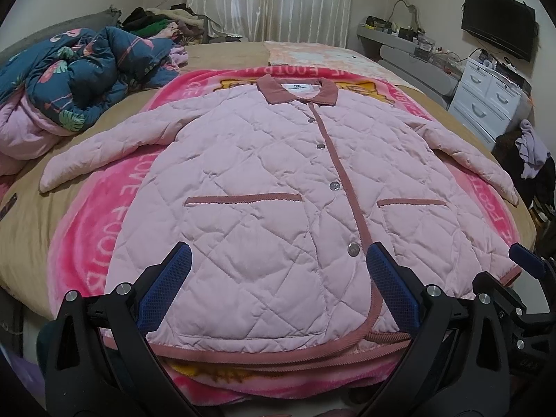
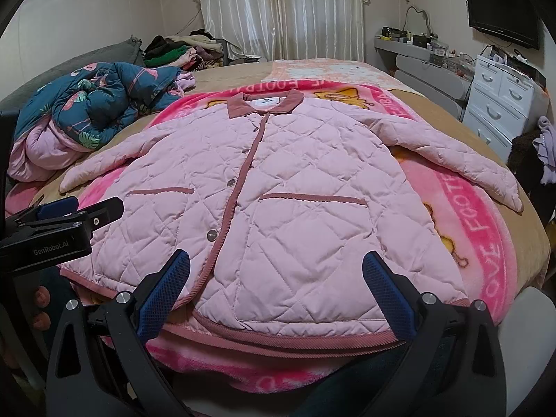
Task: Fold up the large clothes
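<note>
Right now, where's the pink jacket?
Pink jacket lies flat, front up, on the pink blanket on the bed, hem nearest both cameras, right of the blue duvet.

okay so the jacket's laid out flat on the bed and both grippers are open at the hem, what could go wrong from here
The pink quilted jacket lies on a loose pink blanket; a hand-held gripper could pinch blanket along with the hem. The padded fabric is thick, so folds may spring open. The outer sleeve reaches the bed edge and might slip off.

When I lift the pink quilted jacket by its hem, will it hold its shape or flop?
The pink quilted jacket will probably drape rather than stay flat: it lies soft and creased on the blanket. The puffy quilting suggests it is bulky but light. Its spread sleeves would likely dangle. Both the left hand-held gripper and the right hand-held gripper are open at the hem.
</note>
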Demonstrator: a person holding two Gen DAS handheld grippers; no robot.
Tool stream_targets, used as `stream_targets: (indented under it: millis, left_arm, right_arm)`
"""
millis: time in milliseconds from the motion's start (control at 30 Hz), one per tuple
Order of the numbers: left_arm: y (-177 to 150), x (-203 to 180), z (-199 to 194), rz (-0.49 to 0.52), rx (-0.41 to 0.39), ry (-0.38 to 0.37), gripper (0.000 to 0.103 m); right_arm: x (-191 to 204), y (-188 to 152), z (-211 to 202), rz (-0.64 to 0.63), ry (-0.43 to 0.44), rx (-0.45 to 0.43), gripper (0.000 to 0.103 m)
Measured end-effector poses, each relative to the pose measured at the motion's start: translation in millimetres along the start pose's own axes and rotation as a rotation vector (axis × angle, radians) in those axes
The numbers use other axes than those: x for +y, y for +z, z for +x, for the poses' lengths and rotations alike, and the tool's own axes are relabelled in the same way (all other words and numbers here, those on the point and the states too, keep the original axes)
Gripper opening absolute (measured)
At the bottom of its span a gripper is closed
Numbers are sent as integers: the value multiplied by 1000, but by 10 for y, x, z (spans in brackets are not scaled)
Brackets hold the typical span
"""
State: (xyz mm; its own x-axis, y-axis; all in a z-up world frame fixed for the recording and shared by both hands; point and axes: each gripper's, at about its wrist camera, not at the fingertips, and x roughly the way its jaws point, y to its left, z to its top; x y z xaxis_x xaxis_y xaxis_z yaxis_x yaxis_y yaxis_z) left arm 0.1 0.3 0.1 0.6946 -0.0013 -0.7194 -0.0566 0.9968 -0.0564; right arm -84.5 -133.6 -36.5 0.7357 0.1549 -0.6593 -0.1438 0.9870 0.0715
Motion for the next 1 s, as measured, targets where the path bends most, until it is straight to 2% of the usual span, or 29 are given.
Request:
stream_targets:
  millis: [667, 1000]
  left_arm:
    - [-2, -5, -3, 3, -5, 2, 94]
    - [191, -144, -1, 3, 0, 2, 94]
  right_arm:
    - [1, -6, 1, 2, 4, 3, 99]
    - [-27, 35, 38, 11, 7, 16, 99]
